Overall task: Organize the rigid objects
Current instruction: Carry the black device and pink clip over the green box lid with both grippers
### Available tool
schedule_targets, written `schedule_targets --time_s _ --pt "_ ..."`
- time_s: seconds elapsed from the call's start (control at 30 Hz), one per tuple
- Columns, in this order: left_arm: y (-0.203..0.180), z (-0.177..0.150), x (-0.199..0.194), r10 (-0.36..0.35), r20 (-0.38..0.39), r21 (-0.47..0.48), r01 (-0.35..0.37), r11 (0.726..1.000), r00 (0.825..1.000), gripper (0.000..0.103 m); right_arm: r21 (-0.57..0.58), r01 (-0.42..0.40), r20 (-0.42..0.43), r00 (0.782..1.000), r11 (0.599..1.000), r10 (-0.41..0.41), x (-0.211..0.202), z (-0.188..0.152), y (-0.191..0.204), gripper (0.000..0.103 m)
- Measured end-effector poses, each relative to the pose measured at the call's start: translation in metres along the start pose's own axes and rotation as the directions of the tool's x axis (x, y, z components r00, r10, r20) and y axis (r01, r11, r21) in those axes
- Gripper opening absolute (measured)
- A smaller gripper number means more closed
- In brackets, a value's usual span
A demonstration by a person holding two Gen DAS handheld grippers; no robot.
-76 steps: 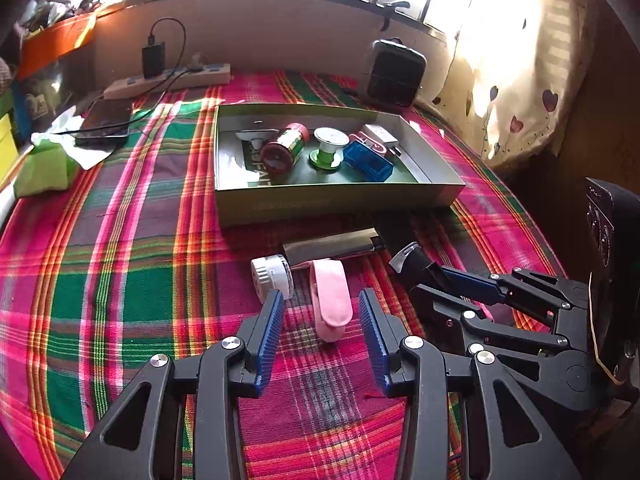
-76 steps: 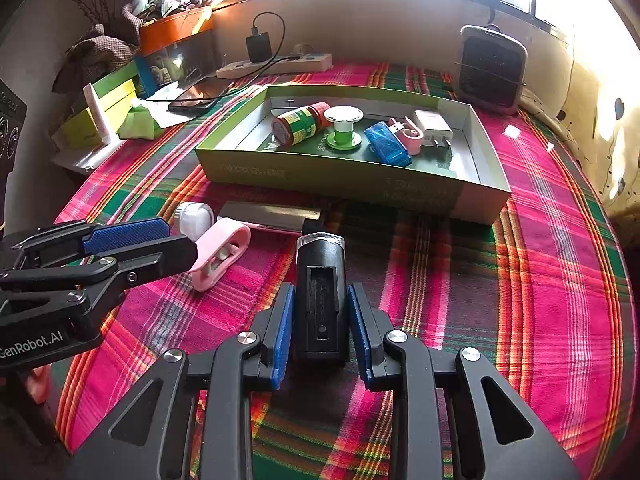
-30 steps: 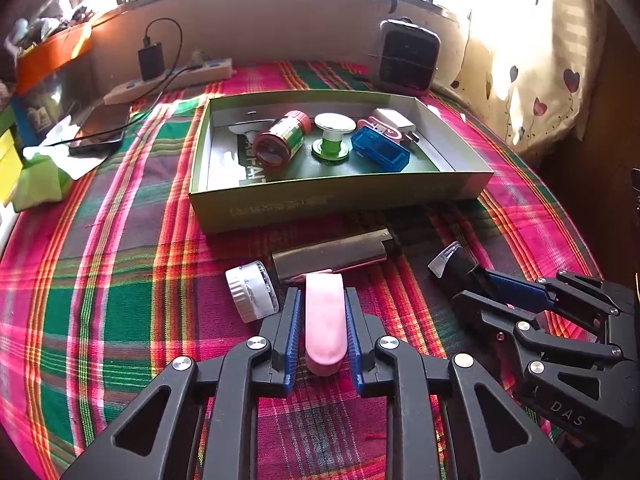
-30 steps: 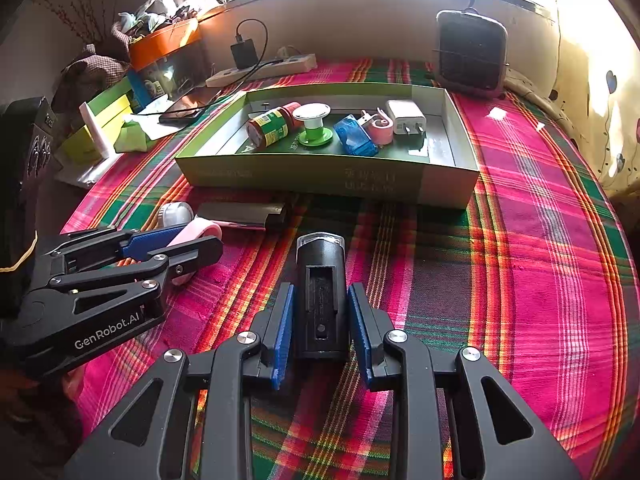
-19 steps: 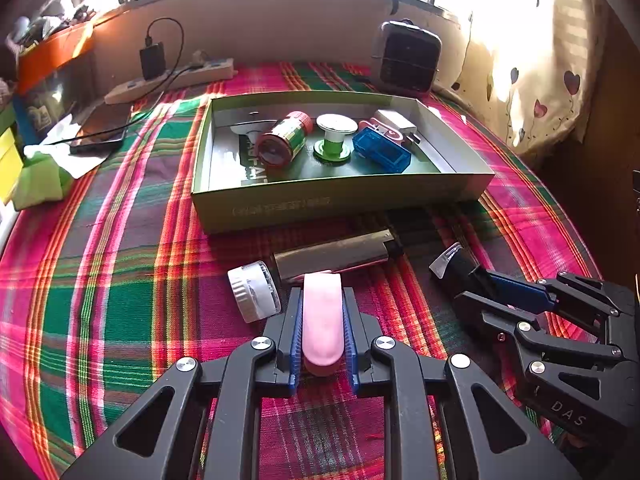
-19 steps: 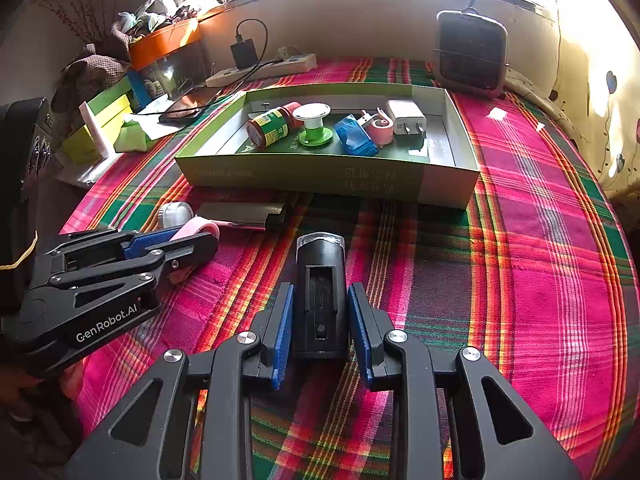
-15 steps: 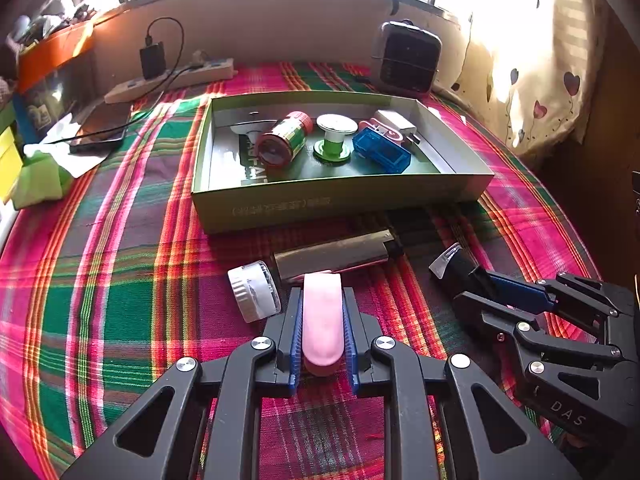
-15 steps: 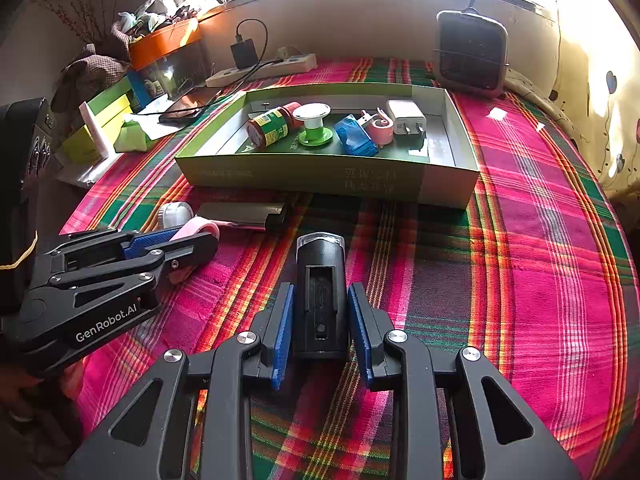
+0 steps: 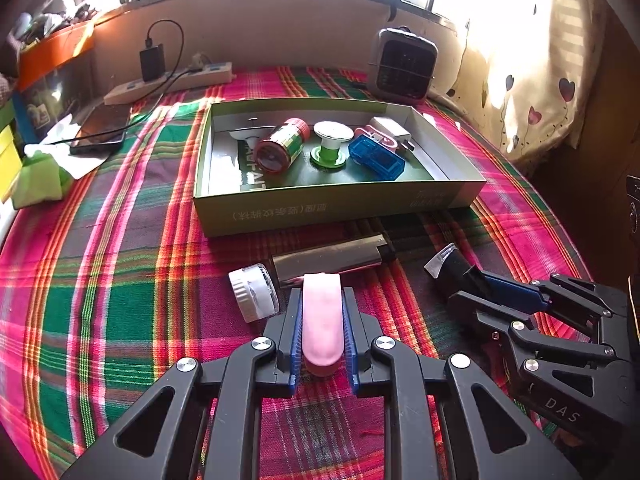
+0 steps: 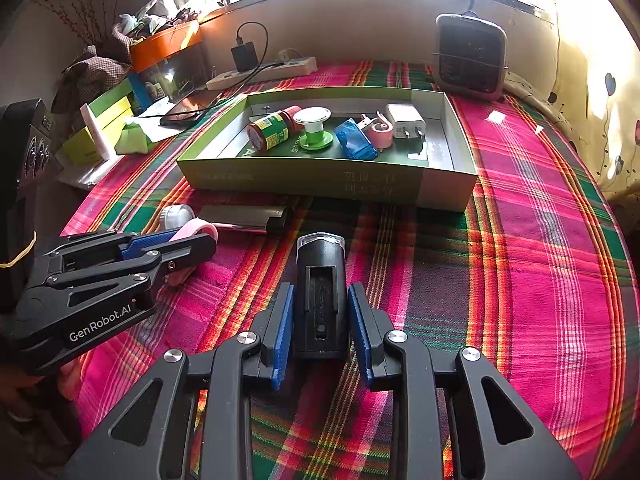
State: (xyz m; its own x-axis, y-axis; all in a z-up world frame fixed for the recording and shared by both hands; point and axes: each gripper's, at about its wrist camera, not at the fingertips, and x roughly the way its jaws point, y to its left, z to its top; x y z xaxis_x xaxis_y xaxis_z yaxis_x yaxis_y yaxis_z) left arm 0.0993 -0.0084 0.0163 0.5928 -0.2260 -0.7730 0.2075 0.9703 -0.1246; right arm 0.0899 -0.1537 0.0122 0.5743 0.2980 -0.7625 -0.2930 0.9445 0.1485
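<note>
The left gripper (image 9: 322,334) had closed in since a couple of seconds before: back then its blue pads (image 9: 296,330) stood wide apart with the long pink plastic clip (image 9: 322,320) lying loose between them, and now they squeezed the clip from both sides. The clip lay on the red and green checked cloth (image 9: 120,288), its far tip touching the shiny silver lighter with a black end (image 9: 332,258). A small white ribbed cap (image 9: 253,292) sat just beside the left finger. The right gripper (image 10: 320,320) looked the same as before. Its pads (image 10: 282,330) were clamped on the black boxy torch with a clear front (image 10: 320,284), which lay flat on the cloth and pointed at the box. Neither thing had been lifted yet. The flat green cardboard box (image 9: 320,210) stood past the lighter, near both grippers. Inside it, just as before, lay a red and green tin can on its side (image 9: 282,146), a white and green spool (image 9: 331,144), a blue see-through case (image 9: 376,157), a small pink round thing (image 10: 379,133) and a white plug charger (image 10: 405,120). A grey little heater (image 10: 470,56) stood by the wall behind the box.
</note>
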Motion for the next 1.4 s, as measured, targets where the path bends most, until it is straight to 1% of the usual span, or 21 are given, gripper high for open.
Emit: schedule_targets --time_s 0.27,0.43,0.73,1.17,1.27,1.4 --pt "0.001 0.003 -0.01 -0.014 0.021 -0.003 0.014 1.0 1.0 0.017 -0.01 0.005 0.021 1.0 1.0 -0.005 -0.008 0.003 0.002 0.029" --pt "-0.001 0.012 -0.019 -0.025 0.046 0.007 0.024 1.0 0.999 0.017 -0.017 0.014 0.037 0.999 1.0 -0.013 -0.016 0.01 0.002 0.029" --pt "-0.002 0.03 -0.021 -0.07 0.058 0.01 0.07 0.998 0.996 0.017 -0.009 0.029 0.066 0.997 1.0 -0.028 -0.025 0.028 -0.009 0.029" --pt "0.001 0.069 -0.007 -0.089 0.078 0.011 0.089 0.996 0.993 0.017 0.01 0.066 0.099 0.993 0.998 -0.067 -0.021 0.077 -0.034 0.029" --pt "0.002 0.077 0.0 -0.098 0.076 0.008 0.097 0.995 0.992 0.017 0.016 0.082 0.105 0.991 0.996 -0.083 -0.016 0.09 -0.039 0.029" --pt "0.003 0.086 0.01 -0.102 0.068 0.009 0.101 0.995 0.993 0.017 0.021 0.085 0.097 0.992 0.996 -0.086 -0.004 0.104 -0.046 0.029"
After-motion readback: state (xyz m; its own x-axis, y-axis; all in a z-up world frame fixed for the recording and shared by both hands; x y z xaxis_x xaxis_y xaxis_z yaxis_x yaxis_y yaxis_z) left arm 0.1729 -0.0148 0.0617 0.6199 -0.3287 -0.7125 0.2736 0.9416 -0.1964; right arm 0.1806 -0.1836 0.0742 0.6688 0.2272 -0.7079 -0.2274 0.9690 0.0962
